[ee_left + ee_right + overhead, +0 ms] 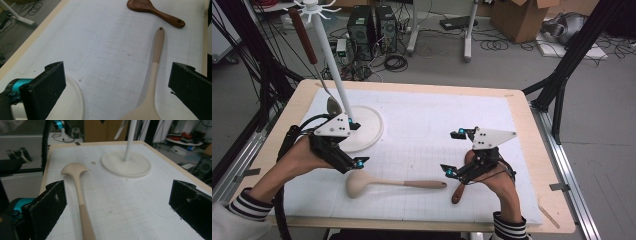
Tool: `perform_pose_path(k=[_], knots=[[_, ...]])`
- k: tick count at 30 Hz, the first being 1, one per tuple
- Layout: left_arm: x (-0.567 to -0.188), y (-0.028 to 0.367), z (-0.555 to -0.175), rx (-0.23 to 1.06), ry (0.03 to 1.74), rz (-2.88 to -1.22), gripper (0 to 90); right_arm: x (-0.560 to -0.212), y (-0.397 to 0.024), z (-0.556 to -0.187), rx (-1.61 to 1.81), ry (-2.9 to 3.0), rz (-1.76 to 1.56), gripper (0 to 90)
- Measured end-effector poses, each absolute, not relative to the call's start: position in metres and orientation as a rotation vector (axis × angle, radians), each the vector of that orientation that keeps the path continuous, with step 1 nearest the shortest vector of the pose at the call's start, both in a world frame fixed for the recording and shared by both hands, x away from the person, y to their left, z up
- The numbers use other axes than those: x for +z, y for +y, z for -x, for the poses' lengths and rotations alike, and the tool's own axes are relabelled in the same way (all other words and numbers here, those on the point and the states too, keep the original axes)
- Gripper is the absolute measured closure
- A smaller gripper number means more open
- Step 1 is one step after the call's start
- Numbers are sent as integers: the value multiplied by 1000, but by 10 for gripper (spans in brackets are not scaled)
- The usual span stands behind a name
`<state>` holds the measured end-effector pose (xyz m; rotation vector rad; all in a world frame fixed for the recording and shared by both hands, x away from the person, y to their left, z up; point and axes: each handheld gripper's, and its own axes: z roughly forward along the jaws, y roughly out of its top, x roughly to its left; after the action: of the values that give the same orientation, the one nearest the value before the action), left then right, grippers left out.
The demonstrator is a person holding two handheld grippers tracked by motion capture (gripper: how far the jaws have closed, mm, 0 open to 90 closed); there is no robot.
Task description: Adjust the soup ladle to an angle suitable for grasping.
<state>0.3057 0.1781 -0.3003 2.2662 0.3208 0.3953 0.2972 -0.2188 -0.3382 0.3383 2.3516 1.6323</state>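
A beige spoon [398, 183] lies flat on the white mat, bowl to the left. In the left gripper view the beige spoon [154, 72] runs away between the jaws. A dark wooden spatula [457, 193] lies under my right hand, and the wooden spatula [155, 13] is far off. A white stand [363, 129] with a tall pole holds a hanging metal spoon [305, 36] with a brown handle. My left gripper [358, 143] is open beside the stand's base, just above the beige bowl. My right gripper [452, 152] is open near the beige handle's end.
The gridded white mat [427, 125] covers a wooden table [532, 130]. In the right gripper view the stand's base [126, 164] lies ahead and the beige spoon [80, 195] runs along the left jaw. Computers, cables and boxes sit on the floor beyond.
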Motion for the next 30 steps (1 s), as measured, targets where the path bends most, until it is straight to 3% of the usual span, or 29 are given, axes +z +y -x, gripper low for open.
perform_pose_path(k=[30], knots=[[-330,95,-313,298,174,-2690,17,-340,-256,-286,1702,2210,-420,3]])
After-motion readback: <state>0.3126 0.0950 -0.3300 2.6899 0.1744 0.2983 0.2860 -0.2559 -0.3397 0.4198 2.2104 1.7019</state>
